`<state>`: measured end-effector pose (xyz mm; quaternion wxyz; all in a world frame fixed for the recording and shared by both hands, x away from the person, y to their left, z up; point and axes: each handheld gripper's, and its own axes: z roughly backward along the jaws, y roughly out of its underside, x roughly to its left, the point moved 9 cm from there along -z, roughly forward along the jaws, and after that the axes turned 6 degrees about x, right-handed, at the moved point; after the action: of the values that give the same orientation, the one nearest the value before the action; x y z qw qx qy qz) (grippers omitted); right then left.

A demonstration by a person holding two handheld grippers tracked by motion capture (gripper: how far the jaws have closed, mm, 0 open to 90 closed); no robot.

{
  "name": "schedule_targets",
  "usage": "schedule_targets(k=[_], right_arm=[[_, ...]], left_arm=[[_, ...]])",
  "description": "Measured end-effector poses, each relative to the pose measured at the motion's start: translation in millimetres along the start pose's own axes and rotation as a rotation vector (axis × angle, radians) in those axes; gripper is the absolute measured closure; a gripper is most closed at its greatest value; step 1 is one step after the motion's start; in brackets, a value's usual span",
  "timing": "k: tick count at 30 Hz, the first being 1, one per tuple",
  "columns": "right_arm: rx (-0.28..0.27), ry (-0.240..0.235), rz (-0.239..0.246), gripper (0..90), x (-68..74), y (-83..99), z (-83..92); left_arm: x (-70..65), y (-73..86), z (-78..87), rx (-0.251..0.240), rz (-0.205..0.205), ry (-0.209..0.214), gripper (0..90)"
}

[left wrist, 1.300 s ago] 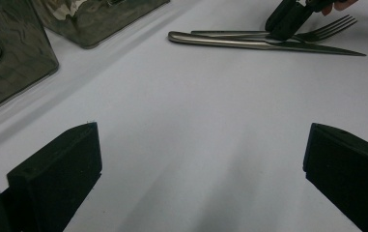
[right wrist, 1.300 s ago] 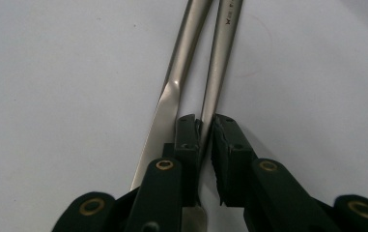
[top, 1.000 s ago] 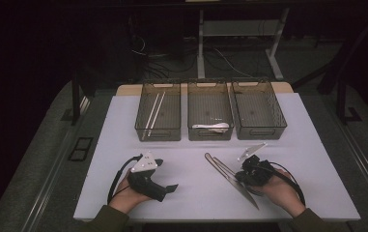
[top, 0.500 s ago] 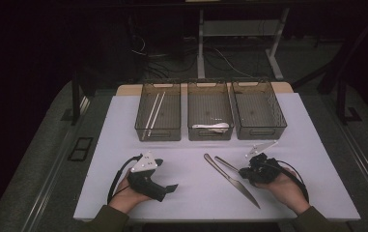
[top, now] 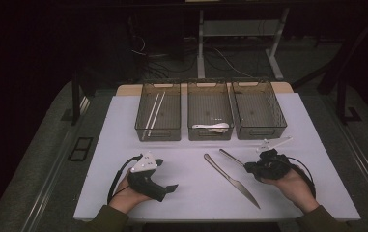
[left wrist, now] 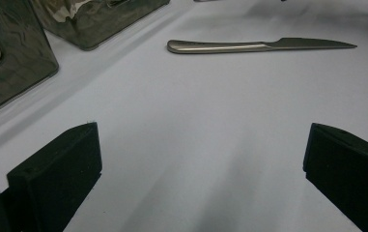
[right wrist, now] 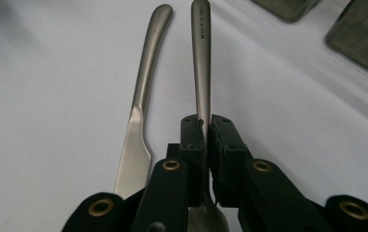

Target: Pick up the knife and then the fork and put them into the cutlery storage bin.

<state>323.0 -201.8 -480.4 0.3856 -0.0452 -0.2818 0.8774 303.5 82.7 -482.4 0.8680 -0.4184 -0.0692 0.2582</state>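
Observation:
My right gripper is shut on a metal spoon, pinched at the neck. Its handle points away from the jaws, toward the left in the high view. A steel table knife lies flat on the white table just left of the spoon, apart from it. My left gripper rests on the table at the front left, jaws wide open with only bare table between them, pointing toward the knife.
Three dark mesh bins stand in a row at the back. The left bin holds chopsticks, the middle bin holds a white spoon, and the right bin looks empty. The white table top ends close in front of both hands.
My right gripper has moved right and slightly up, carrying the spoon away from the knife. The knife, the bins and the left gripper have stayed in place.

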Motion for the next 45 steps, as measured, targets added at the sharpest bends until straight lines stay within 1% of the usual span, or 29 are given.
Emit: schedule_targets(k=[13,17,20,29,30,35,39,42,45], right_arm=[[-0.076,0.016,-0.023,84.5,-21.1,-14.3,20.1],[-0.089,0.016,-0.03,84.5,-24.8,-18.7,23.7],[-0.097,0.028,-0.027,84.6,-29.1,-22.5,25.8],[-0.133,0.048,-0.048,84.5,-39.9,-35.5,34.4],[-0.136,0.048,-0.045,84.5,-41.4,-36.9,35.2],[-0.17,0.061,-0.076,84.5,-51.0,-45.7,40.2],[-0.184,0.071,-0.1,84.5,-61.4,-51.8,43.9],[-0.199,0.086,-0.121,84.5,-70.3,-57.6,47.4],[-0.2,0.106,-0.138,84.5,-80.0,-63.4,50.2]], left_arm=[[1.4,0.7,0.5,0.0,-0.008,-0.002,0.0],[0.5,0.3,-0.1,-0.001,-0.007,-0.001,0.0],[0.4,0.4,-0.3,0.0,-0.007,0.0,0.0],[0.9,0.7,-0.1,0.0,-0.006,0.003,0.0],[0.9,0.6,-0.1,-0.001,-0.005,0.002,0.0],[0.8,0.5,0.4,-0.001,-0.006,0.003,0.0],[1.2,0.4,0.6,-0.002,-0.002,0.003,0.0],[1.4,0.6,0.5,-0.003,-0.001,0.003,0.0],[1.4,0.5,0.5,-0.002,-0.002,0.003,0.0]])
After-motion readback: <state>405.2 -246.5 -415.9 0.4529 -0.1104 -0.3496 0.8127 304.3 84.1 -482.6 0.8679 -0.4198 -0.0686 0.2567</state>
